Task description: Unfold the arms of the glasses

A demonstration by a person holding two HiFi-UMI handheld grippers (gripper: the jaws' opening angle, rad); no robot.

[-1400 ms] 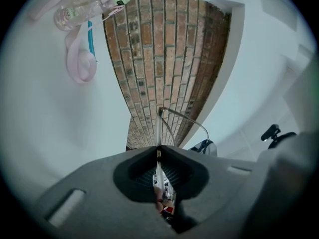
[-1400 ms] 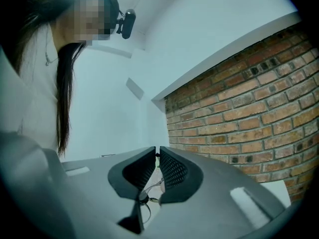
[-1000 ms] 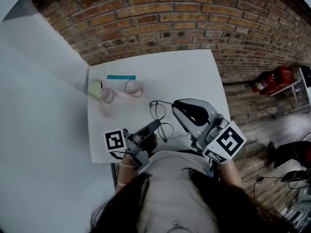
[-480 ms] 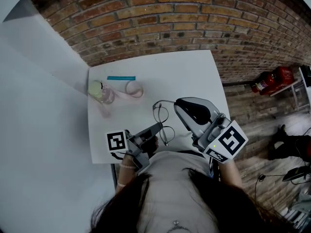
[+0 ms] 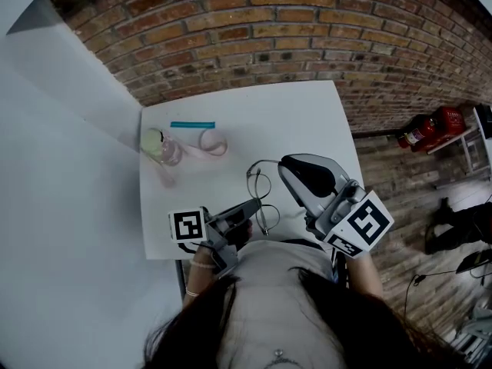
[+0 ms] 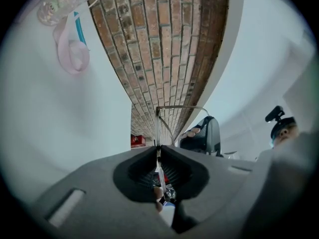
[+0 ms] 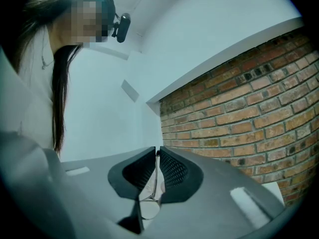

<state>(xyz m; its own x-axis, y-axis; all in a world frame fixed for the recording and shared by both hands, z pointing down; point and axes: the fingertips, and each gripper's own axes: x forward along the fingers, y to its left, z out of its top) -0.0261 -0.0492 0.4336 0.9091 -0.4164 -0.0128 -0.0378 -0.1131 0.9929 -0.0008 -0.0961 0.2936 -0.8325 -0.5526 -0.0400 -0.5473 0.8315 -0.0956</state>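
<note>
Left hand-held gripper pinches a thin wire part of the glasses; right hand-held gripper pinches their other side, over the white surface.

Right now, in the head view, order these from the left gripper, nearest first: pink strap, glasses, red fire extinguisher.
1. The glasses, held by the left gripper.
2. The pink strap, farther up the table.
3. The red fire extinguisher, far right.
</note>
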